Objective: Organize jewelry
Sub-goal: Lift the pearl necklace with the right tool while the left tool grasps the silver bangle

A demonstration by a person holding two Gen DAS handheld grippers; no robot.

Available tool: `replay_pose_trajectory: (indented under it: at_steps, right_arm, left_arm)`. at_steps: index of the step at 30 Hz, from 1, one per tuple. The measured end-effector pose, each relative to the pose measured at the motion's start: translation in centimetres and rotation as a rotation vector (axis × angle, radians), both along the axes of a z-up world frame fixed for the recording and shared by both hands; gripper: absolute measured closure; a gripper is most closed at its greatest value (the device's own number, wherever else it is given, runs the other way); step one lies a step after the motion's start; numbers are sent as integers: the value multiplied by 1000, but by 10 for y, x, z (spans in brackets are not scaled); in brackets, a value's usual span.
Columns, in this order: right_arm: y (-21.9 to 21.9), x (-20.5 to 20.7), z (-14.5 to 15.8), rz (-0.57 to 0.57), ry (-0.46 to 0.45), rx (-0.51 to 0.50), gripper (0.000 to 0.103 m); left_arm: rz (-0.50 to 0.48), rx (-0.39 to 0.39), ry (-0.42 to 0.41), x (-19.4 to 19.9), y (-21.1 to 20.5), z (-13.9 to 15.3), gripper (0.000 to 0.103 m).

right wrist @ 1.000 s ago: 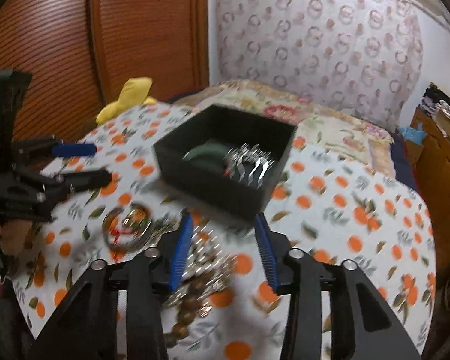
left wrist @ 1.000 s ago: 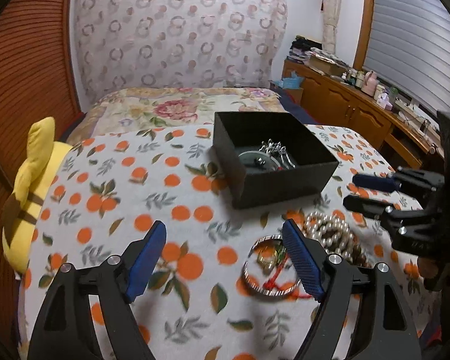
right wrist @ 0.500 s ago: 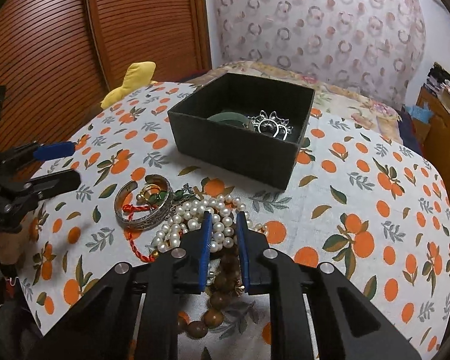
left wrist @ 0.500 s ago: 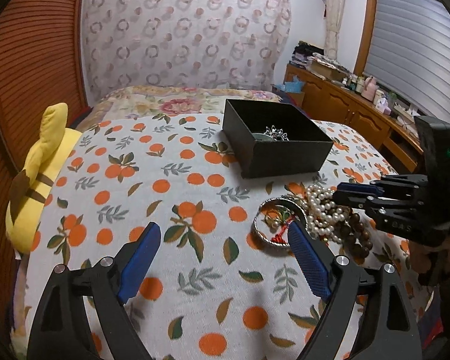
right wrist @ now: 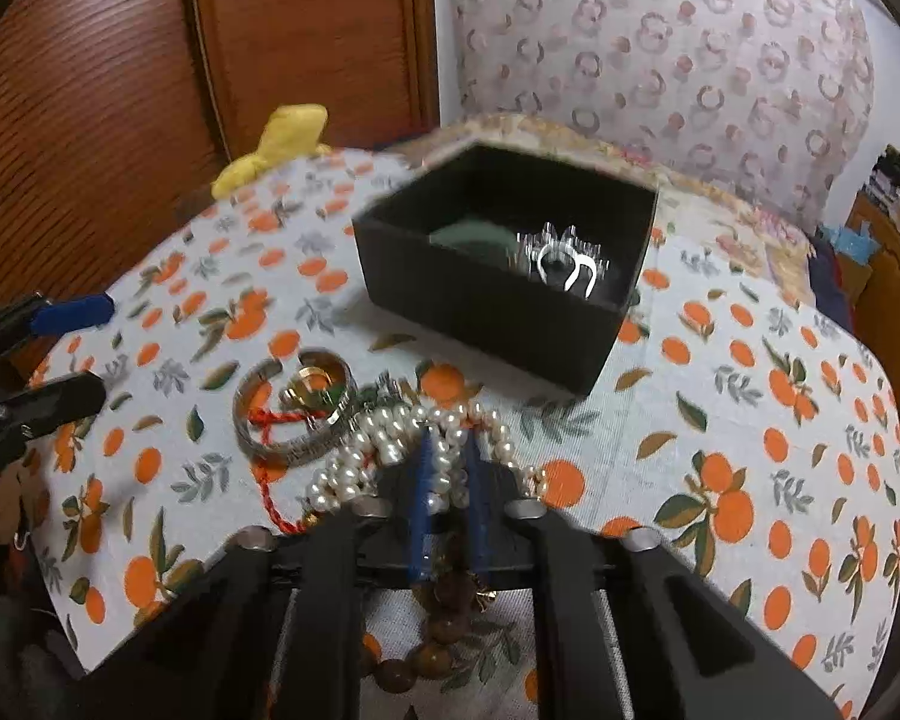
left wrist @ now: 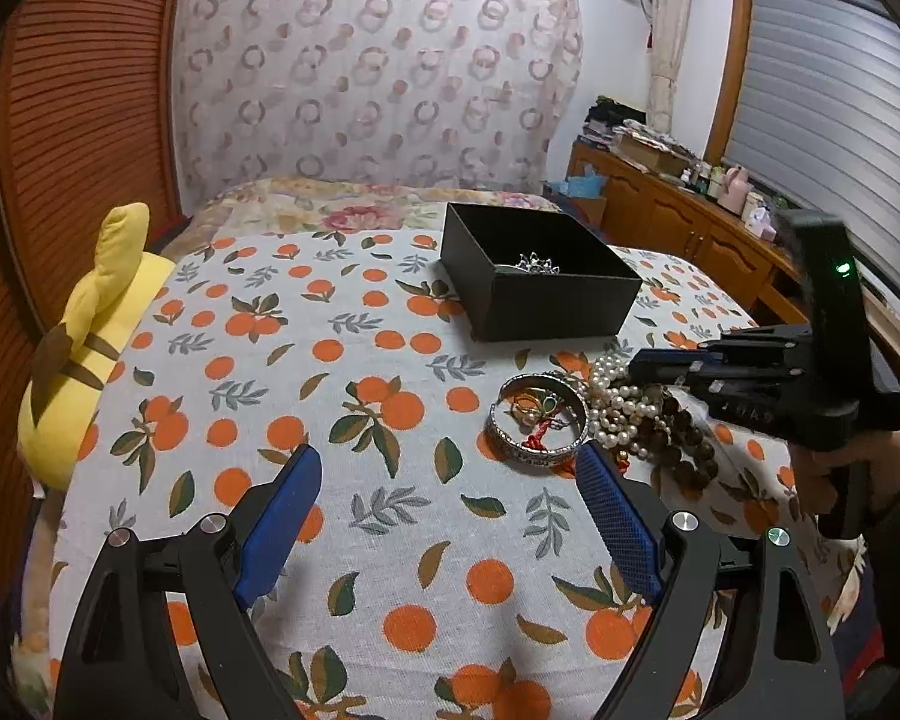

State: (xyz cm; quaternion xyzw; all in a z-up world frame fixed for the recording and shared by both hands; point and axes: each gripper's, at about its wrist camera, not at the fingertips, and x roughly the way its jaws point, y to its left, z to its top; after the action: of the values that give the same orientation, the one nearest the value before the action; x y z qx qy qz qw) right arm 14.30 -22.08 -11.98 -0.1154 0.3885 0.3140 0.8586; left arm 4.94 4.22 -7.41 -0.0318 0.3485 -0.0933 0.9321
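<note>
A black open box (left wrist: pixel 540 294) (right wrist: pixel 498 276) stands on the orange-print cloth, holding a silver ornament (right wrist: pixel 564 258) and a green bangle (right wrist: pixel 468 237). In front of it lies a jewelry pile: a silver bangle (left wrist: pixel 537 420) (right wrist: pixel 288 414) with a red cord, a pearl necklace (left wrist: pixel 615 414) (right wrist: pixel 384 450) and brown wooden beads (left wrist: pixel 687 444) (right wrist: pixel 426 654). My right gripper (right wrist: pixel 448 450) (left wrist: pixel 636 369) is shut on the pearl necklace. My left gripper (left wrist: pixel 450 480) is open and empty, held back above the cloth in front of the bangle.
A yellow plush toy (left wrist: pixel 84 348) (right wrist: pixel 282 138) lies at the table's left edge. A bed with a floral cover (left wrist: pixel 360 210) is behind the table. A wooden cabinet (left wrist: pixel 678 222) stands at the right.
My right gripper closed from open onto the pearl necklace. My left gripper pulled back from the bangle and stayed open.
</note>
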Motion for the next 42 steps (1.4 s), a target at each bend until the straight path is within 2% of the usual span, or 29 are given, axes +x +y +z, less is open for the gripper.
replay_pose_trajectory:
  at_steps: [9,16,18,20,21,26,29,32,37,39,40,42]
  right_arm:
    - [-25,-16,41,-27,-113,79,96]
    - [-41,-19,71,-56,-195,92,96]
    - [-47,-19,77,-71,-212,92,96]
    - [-54,-18,80,-84,-222,90,96]
    - [-57,-18,81,-90,-226,90,96]
    - [-65,-19,83,-103,-233,91,96]
    - [-65,-19,83,-102,-235,88,96]
    - [-66,-19,83,-102,-234,88,96]
    - [-65,-19,83,-102,-235,89,96]
    - [-65,-20,84,-101,-237,89,96]
    - [-66,-20,85,-100,-239,90,96]
    - [-67,-21,88,-96,-244,92,96]
  left_arm:
    - [-28,10,25,7,-15,-4,20]
    - [-83,26,44,18,-33,-8,20]
    - [-105,28,54,22,-38,-11,25]
    - [-129,37,71,27,-46,-14,37]
    - [-139,39,76,29,-49,-16,39]
    - [-186,66,88,35,-64,-21,66]
    - [-204,76,92,40,-71,-21,75]
    - [-226,94,93,44,-77,-21,79]
    - [-251,139,114,52,-88,-27,79]
    - [-252,158,115,53,-90,-29,85]
    - [-247,169,111,53,-90,-29,93]
    - [-255,157,112,53,-89,-27,99]
